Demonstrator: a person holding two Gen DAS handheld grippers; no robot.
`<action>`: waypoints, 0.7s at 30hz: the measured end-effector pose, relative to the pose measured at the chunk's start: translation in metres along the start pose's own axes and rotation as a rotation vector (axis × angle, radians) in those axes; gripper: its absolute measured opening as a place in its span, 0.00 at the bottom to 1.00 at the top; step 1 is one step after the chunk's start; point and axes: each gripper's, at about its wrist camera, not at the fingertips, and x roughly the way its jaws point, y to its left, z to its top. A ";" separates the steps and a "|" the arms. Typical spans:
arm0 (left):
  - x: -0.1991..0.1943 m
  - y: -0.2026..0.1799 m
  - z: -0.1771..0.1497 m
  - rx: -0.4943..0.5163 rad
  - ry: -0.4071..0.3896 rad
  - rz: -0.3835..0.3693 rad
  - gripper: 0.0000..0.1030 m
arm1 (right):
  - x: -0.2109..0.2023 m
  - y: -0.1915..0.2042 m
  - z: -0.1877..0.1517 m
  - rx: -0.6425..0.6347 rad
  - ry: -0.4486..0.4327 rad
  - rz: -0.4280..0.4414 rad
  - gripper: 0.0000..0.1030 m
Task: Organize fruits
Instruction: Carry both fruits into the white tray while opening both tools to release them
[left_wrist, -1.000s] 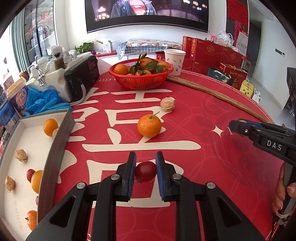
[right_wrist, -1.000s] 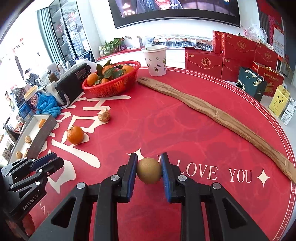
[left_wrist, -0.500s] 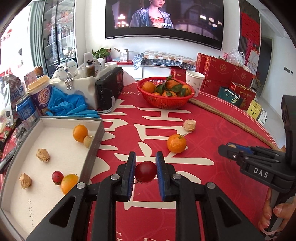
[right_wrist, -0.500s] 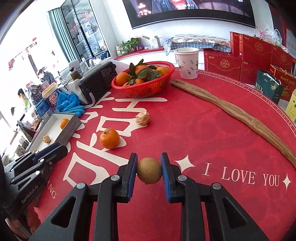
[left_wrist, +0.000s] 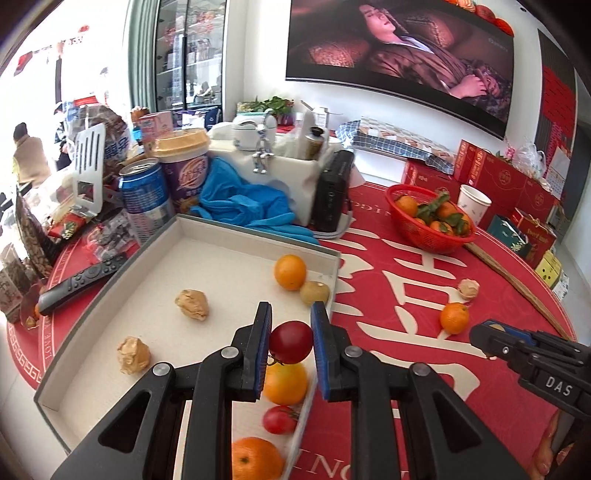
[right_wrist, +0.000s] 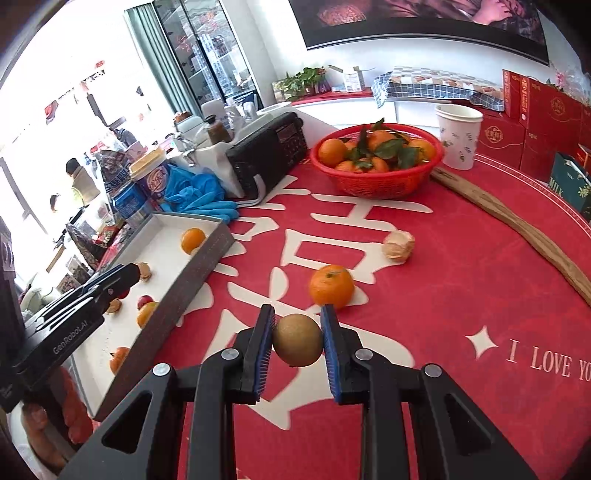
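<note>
My left gripper (left_wrist: 290, 341) is shut on a small red tomato (left_wrist: 290, 342) and hangs over the right edge of the shallow white tray (left_wrist: 110, 266). Inside the tray lie several oranges, a brown-green kiwi (left_wrist: 314, 292), another red tomato (left_wrist: 279, 419) and two walnuts (left_wrist: 192, 304). In the right wrist view my right gripper (right_wrist: 297, 345) is shut on a brown-green kiwi (right_wrist: 297, 345) above the red tablecloth, right of the tray (right_wrist: 192, 280). A loose orange (right_wrist: 331, 286) and a walnut (right_wrist: 399, 245) rest on the cloth beyond it.
A red basket (right_wrist: 376, 181) of leafy oranges stands at the back, next to a paper cup (right_wrist: 458, 136) and a long wooden stick (right_wrist: 517, 225). A black radio (right_wrist: 269, 155), blue gloves (right_wrist: 199, 195), cans and a remote (left_wrist: 81, 280) crowd the tray's far side. Red gift boxes (right_wrist: 546, 118) line the right.
Both grippers have swung left toward the tray with their fruit. The left one has passed from over the red cloth to over the tray's edge, and the right one has come near the loose orange.
</note>
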 end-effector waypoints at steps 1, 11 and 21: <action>0.001 0.007 0.000 -0.010 0.001 0.020 0.23 | 0.003 0.007 0.004 -0.006 0.005 0.019 0.26; 0.019 0.055 -0.006 -0.092 0.079 0.077 0.23 | 0.050 0.085 0.030 -0.058 0.072 0.153 0.26; 0.022 0.069 -0.010 -0.094 0.104 0.073 0.23 | 0.099 0.127 0.030 -0.077 0.157 0.190 0.26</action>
